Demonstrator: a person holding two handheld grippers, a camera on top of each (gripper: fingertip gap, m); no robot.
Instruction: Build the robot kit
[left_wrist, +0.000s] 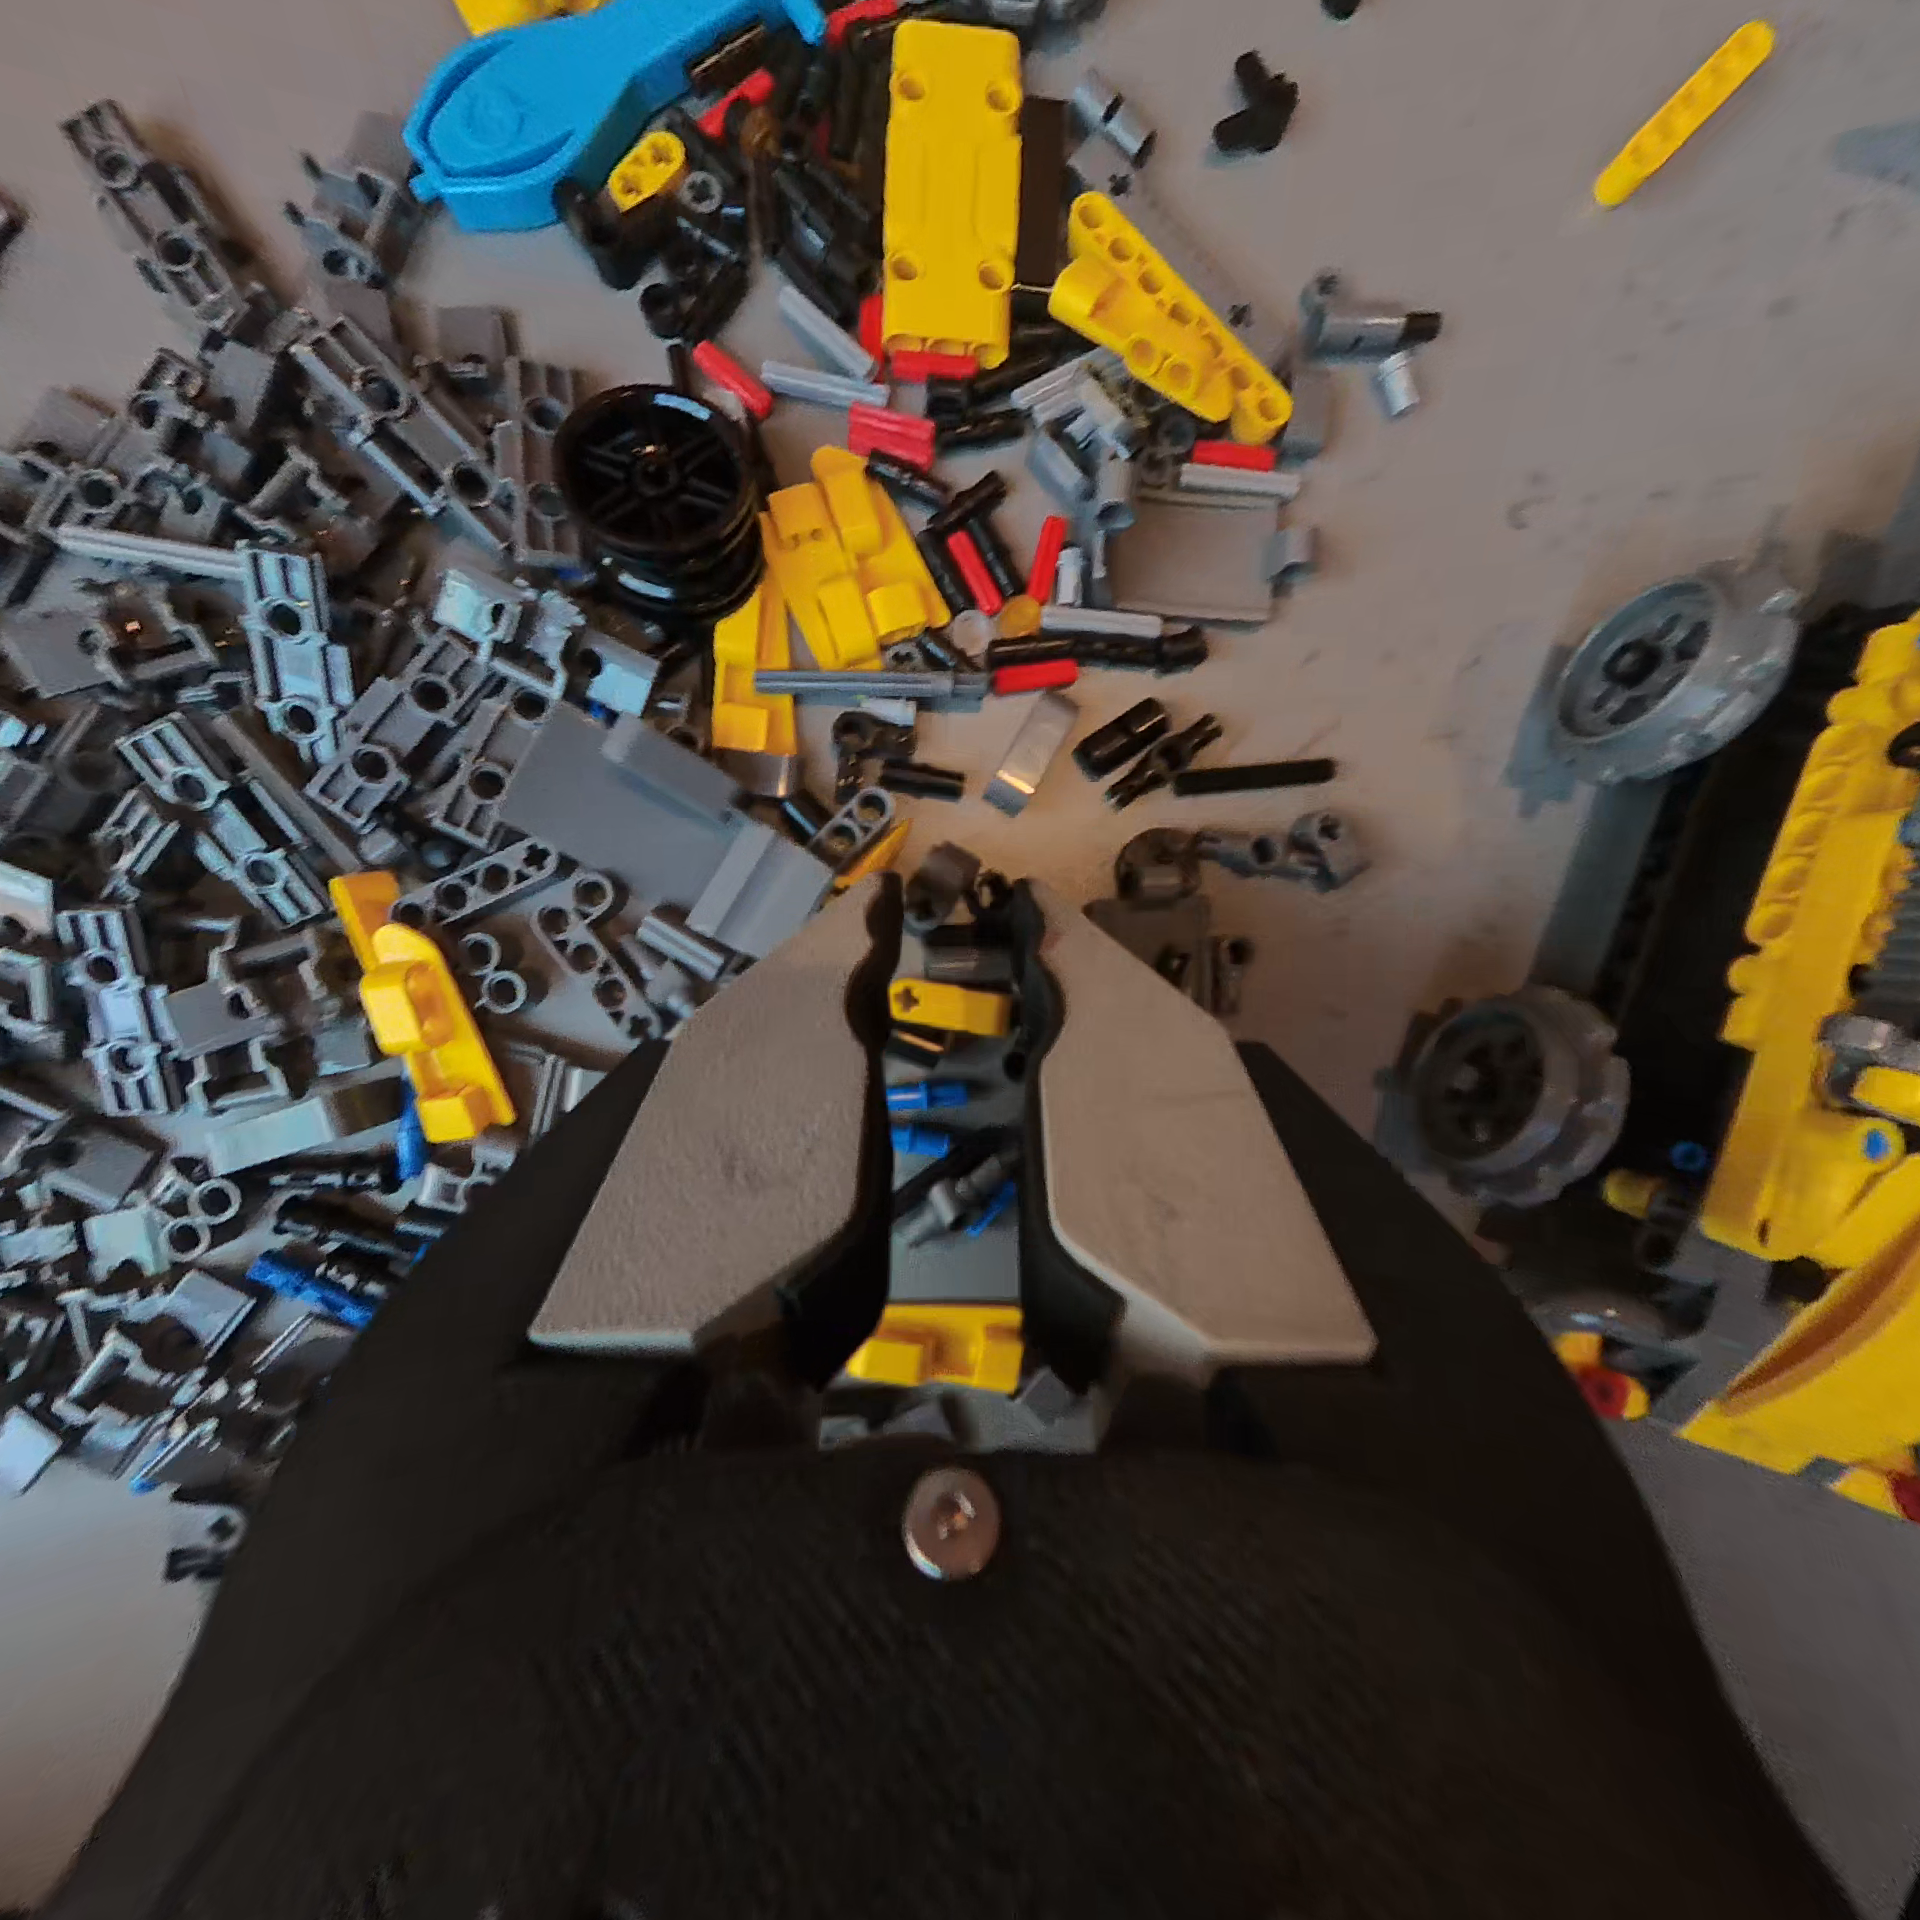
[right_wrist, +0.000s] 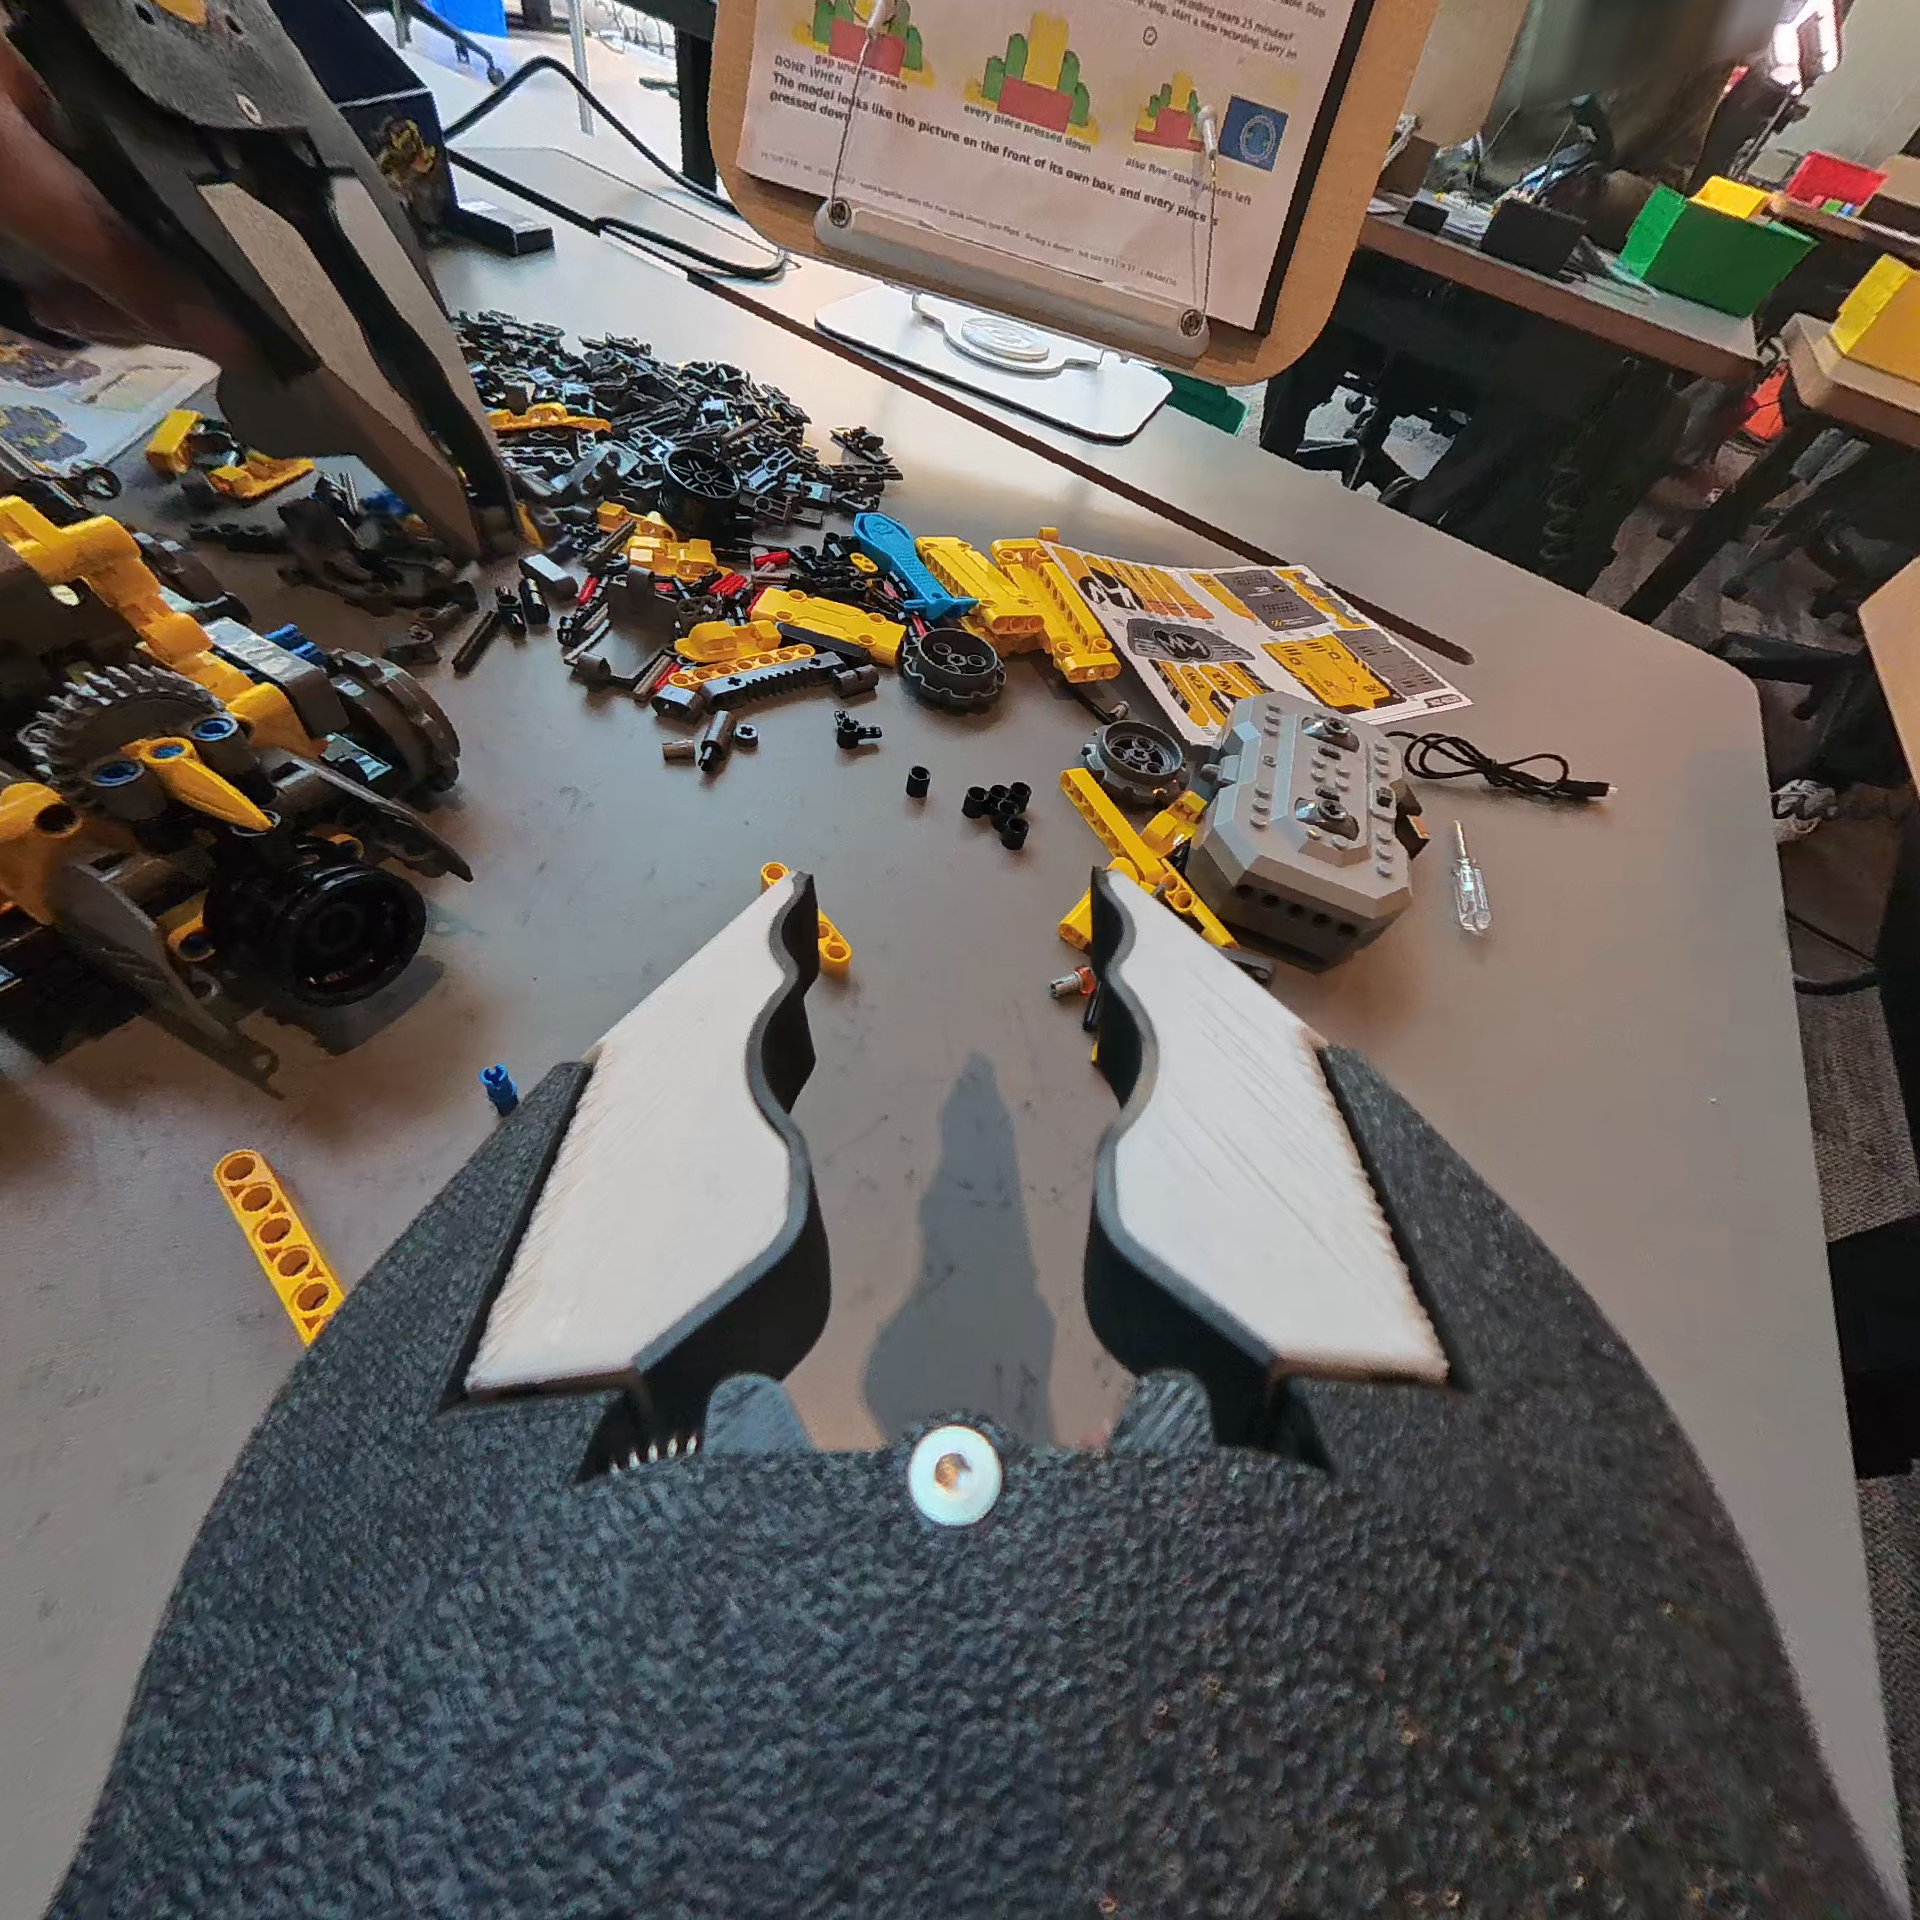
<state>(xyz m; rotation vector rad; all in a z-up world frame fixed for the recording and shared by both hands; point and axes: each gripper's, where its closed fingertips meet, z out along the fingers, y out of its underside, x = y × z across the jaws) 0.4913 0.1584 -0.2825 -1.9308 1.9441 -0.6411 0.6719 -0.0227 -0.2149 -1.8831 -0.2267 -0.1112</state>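
Left gripper (left_wrist: 956, 914) hung over a heap of grey, black and yellow building pieces (left_wrist: 312, 727), jaws narrowly apart around a small yellow piece (left_wrist: 951, 1006), right gripper (right_wrist: 951, 914) held above the bare grey desk (right_wrist: 623, 831), jaws wide apart and empty, grey battery box (right_wrist: 1304, 831) just beside it, half-built yellow vehicle (right_wrist: 156, 748) at left.

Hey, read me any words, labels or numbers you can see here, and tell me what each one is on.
I don't read writing out; these things bear it:
Printed sheet on the stand: lines of print beside brick drawings.
Sticker sheet on the table: yellow and grey decals, too small to read.
Blue separator: round embossed mark, blurred.
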